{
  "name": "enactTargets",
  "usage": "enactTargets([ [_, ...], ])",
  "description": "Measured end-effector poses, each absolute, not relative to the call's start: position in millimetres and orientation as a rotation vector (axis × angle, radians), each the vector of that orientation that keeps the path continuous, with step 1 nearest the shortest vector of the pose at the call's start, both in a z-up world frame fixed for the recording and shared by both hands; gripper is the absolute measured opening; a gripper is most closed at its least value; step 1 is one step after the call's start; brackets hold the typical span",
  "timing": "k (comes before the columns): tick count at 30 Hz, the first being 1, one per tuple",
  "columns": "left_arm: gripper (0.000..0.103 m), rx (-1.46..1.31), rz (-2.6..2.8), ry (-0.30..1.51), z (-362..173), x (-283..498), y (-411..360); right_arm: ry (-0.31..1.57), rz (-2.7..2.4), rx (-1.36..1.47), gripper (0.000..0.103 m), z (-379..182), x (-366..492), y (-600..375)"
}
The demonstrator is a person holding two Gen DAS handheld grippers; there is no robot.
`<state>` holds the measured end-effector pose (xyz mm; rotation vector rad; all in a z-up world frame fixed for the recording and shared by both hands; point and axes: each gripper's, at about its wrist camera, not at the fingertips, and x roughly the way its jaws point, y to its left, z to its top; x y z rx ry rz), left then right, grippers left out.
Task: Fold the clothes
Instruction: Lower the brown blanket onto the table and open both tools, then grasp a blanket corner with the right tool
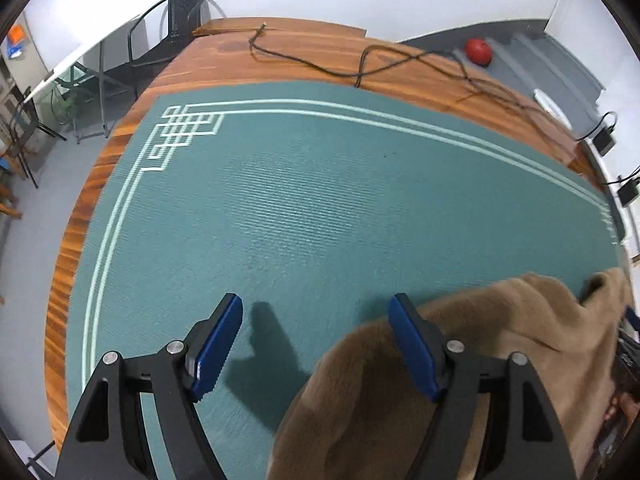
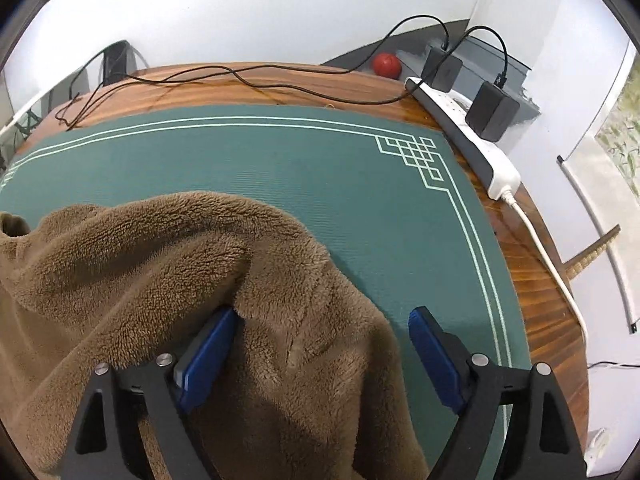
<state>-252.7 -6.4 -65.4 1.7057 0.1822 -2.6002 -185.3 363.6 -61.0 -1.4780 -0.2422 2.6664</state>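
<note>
Tools wide over fleece

The brown fleece garment runs off both views' lower edges, its shape unreadable.

Left gripper over green mat, jaws wide apart, nothing pressed between blue pads. Tan fleece bunched at lower right, lapping round right finger. Mat on wooden table; black cable along far edge, red ball beyond, black chair far left
</note>
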Motion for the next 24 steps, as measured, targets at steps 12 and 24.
enactTargets([
  [12, 0.08, 1.678, -2.606, 0.267, -28.3, -136.1, -51.9, -0.135, 3.041, -1.661, 0.088, -2.6, -76.3, 259.5],
  [24, 0.08, 1.599, -2.431, 0.409, -21.1, 21.7, -124.9, -0.576, 3.409, -2.333, 0.088, -0.2, 126.5, 70.2],
])
